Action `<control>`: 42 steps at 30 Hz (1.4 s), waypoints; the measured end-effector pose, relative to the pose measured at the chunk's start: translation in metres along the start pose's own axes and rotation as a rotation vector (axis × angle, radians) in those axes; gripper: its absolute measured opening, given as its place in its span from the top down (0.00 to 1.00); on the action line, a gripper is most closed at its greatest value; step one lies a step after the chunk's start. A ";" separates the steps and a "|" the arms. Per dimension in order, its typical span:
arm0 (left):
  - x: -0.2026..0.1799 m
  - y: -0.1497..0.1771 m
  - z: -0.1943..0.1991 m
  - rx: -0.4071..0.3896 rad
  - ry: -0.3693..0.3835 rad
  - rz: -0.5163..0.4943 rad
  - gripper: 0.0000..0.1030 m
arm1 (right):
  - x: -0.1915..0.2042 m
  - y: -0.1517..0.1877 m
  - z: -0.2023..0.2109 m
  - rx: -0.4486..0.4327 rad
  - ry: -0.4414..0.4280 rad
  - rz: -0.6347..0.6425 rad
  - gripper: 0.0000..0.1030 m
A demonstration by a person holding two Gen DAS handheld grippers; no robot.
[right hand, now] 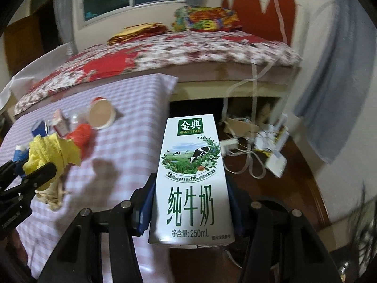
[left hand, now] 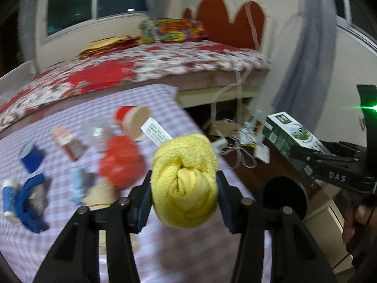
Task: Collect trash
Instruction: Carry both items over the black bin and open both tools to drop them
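Observation:
My left gripper (left hand: 185,195) is shut on a balled yellow cloth (left hand: 185,184) and holds it above the right part of the checkered table (left hand: 146,243). It also shows in the right wrist view (right hand: 42,176), with the yellow cloth (right hand: 51,151) in it. My right gripper (right hand: 190,202) is shut on a white and green milk carton (right hand: 192,184), held beyond the table's right edge over the dark floor. The carton also shows in the left wrist view (left hand: 292,141). On the table lie a red paper cup (left hand: 132,122), an orange-red cloth (left hand: 121,162) and a clear bottle (left hand: 97,136).
Also on the table are a blue cup (left hand: 31,156), a small pink carton (left hand: 68,143), a blue cloth (left hand: 30,202) and a light blue wrapper (left hand: 77,186). A bed (left hand: 141,66) stands behind the table. Cables and white boxes (right hand: 266,146) lie on the floor. A black round opening (left hand: 284,195) is below right.

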State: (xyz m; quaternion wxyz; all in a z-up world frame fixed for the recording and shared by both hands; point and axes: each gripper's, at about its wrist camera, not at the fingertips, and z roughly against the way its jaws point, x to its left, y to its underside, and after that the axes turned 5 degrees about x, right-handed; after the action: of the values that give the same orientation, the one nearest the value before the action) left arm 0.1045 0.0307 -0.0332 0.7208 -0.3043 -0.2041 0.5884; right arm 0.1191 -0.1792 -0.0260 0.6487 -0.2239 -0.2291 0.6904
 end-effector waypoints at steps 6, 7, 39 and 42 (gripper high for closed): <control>-0.058 -0.005 -0.017 0.036 0.102 -0.105 0.50 | -0.060 0.025 0.003 0.034 0.078 -0.076 0.45; -0.065 -0.005 -0.019 0.041 0.114 -0.115 0.50 | -0.070 0.030 0.003 0.042 0.088 -0.089 0.45; -0.214 0.047 -0.151 0.407 0.367 -0.307 0.51 | -0.182 0.148 -0.069 0.284 0.132 -0.094 0.45; -0.222 0.053 -0.169 0.460 0.380 -0.308 0.51 | -0.180 0.155 -0.083 0.302 0.111 -0.071 0.45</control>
State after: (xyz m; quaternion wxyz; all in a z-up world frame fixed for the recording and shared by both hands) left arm 0.1266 -0.2125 -0.1787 0.8762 -0.2033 0.0282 0.4360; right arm 0.0572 -0.3653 -0.1841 0.7106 -0.1534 -0.0942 0.6802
